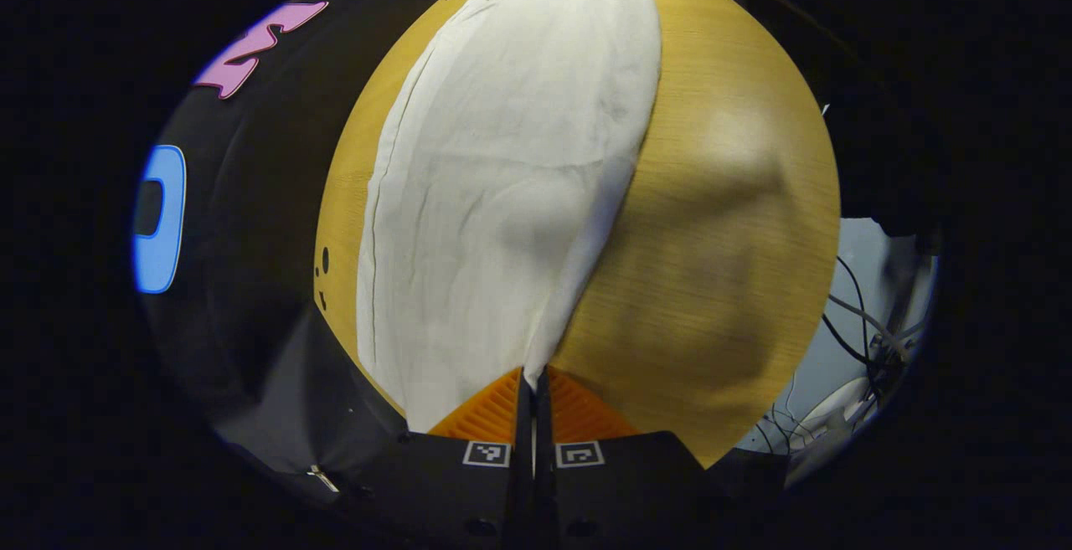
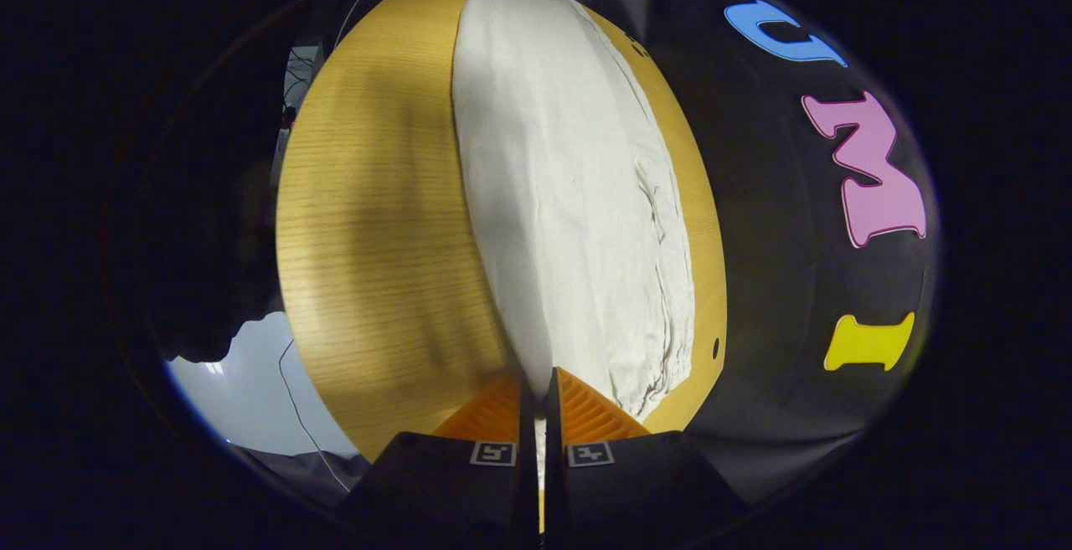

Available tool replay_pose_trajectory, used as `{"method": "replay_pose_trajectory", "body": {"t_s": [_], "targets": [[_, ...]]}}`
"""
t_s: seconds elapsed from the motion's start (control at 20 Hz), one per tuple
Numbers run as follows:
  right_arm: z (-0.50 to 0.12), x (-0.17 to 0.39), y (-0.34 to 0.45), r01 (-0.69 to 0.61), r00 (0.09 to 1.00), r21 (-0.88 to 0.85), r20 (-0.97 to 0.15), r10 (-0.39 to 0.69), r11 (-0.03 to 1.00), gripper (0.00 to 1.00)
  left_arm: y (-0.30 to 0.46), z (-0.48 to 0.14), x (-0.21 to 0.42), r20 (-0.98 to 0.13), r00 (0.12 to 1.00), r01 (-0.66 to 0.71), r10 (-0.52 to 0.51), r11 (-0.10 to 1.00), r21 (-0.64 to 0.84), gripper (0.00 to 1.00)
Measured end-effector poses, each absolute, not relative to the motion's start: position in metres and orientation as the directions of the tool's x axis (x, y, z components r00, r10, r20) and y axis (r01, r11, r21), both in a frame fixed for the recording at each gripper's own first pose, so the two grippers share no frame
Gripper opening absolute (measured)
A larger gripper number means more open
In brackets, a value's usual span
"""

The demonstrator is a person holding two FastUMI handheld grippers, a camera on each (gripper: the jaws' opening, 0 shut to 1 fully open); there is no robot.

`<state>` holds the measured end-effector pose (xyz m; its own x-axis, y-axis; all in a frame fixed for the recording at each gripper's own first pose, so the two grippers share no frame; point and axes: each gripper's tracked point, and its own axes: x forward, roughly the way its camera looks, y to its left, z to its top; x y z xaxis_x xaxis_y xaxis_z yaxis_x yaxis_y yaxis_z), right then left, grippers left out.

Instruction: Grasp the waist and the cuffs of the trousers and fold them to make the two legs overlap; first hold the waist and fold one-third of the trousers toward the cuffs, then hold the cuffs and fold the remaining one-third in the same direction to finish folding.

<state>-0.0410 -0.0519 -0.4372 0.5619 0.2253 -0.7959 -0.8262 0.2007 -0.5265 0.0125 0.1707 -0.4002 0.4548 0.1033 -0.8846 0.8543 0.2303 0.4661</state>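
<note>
The left gripper [image 1: 533,382] has its fingers pressed together, apparently pinching a cloth edge. The right gripper [image 2: 536,382] is likewise closed, fabric caught between its fingers.

The trousers [image 1: 511,190] lie lengthwise on the bench [image 1: 720,240], stretched between the two hand-held grippers. In the left gripper view, the left hand-held gripper [image 1: 533,378] stands at the near end, with bare bench to the right. In the right gripper view, the right hand-held gripper [image 2: 536,382] stands at the near end of the trousers [image 2: 569,190], with bare bench [image 2: 377,223] to the left.
</note>
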Motion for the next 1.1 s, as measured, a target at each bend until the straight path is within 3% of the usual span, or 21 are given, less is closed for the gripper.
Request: {"method": "replay_pose_trajectory", "body": {"t_s": [0.55,0.85,1.1], "targets": [[-0.347,-0.011,-0.058,-0.684,0.72,-0.626,-0.662,0.208,0.375,0.07,0.171,-0.359,0.032,-0.836,0.544,0.768,0.067,0.362,0.529,0.05],[-0.314,0.037,-0.069,-0.634,0.769,-0.68,-0.605,0.207,0.367,0.07,0.171,-0.301,0.091,-0.767,0.64,0.702,0.053,0.367,0.611,0.05],[-0.315,0.085,-0.066,-0.634,0.772,-0.702,-0.596,0.22,0.324,0.07,0.174,-0.294,0.143,-0.762,0.645,0.714,0.053,0.311,0.627,0.05]]}}
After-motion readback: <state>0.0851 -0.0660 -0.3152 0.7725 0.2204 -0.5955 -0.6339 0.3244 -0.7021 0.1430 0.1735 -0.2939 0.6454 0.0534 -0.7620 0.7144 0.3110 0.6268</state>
